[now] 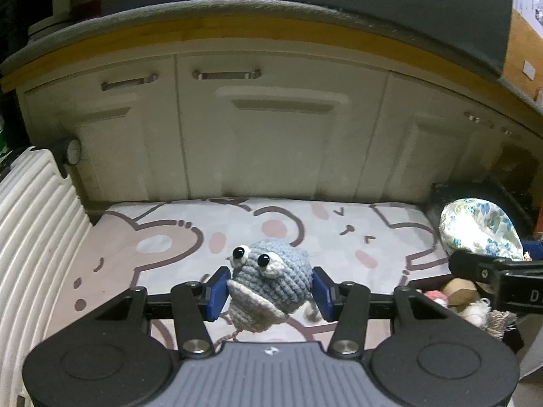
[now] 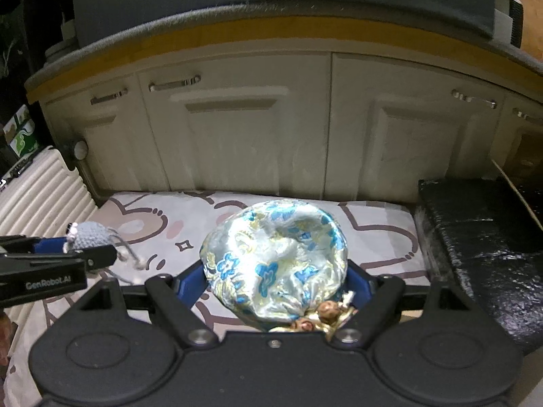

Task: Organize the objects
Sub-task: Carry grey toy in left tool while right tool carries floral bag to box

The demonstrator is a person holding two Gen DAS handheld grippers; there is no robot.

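- Cabinet front (image 1: 271,129): cream panelled doors with metal handles, standing along the far edge of the mat, beneath a wood-coloured strip and a grey top.
- Mat (image 1: 169,237): a pale printed cloth with brown-outlined cartoon animal faces and pink cheek spots. It carries the work area; its far edge meets the cabinet base.
- Ribbed white case (image 1: 30,224): lies along the left edge of the mat.
- Black box (image 2: 475,237): sits at the right edge of the mat, its surface glossy and wrinkled.
- Brocade pouch (image 2: 275,261): silvery fabric with blue flowers, bulging and rounded. It sits between the blue pads of the right gripper (image 2: 275,281), which press on its lower sides; brown beads and gold trim hang at its gathered end, close to the gripper body. In the left wrist view the pouch (image 1: 478,234) shows above the right edge of the mat.
- Left gripper (image 1: 269,286): its blue pads (image 1: 217,291) pinch a crocheted toy on both flanks, above the near half of the mat.
- Crocheted toy (image 1: 271,278): grey-blue yarn, cream belly, two black bead eyes facing the camera. It fills the gap between the pads, a yarn string trailing below.
- Small soft items (image 1: 465,298): cluster at the near right corner of the mat, partly hidden; their kinds cannot be told.
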